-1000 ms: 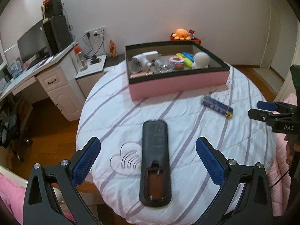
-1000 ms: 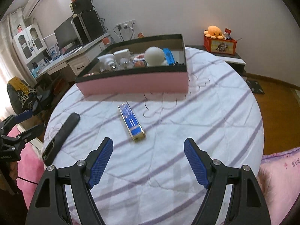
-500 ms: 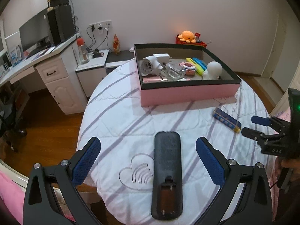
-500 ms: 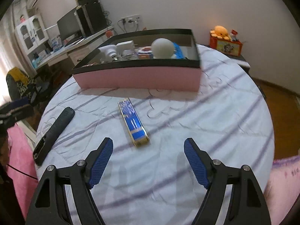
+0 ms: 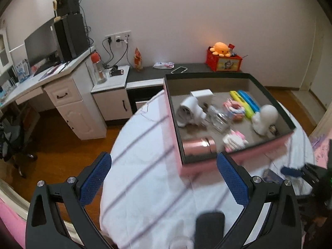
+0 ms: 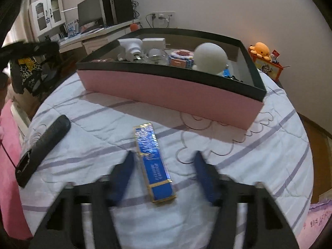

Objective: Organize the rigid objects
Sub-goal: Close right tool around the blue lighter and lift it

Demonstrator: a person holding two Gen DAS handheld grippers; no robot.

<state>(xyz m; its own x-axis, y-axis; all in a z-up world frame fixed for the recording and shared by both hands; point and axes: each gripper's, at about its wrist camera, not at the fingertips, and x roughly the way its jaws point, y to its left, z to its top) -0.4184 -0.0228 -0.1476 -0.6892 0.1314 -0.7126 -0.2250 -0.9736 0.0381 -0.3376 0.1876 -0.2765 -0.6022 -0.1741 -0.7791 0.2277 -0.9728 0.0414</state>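
Right gripper (image 6: 164, 178): jaws closing around the blue gold-edged box (image 6: 153, 161), pads not yet on it
Box: on the table (image 6: 269, 145), mid-cloth, near the pink tray (image 6: 166, 91) front wall
Slip risk: glossy wrap, box skewed between pads, may twist out
Left gripper (image 5: 164, 178): wide open, empty
Remote (image 6: 41, 147): near the table's left edge, could be knocked off

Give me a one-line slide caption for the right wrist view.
Right tongs closing around a flat blue, gold-edged box on the striped white tablecloth, before the pink, black-rimmed tray.
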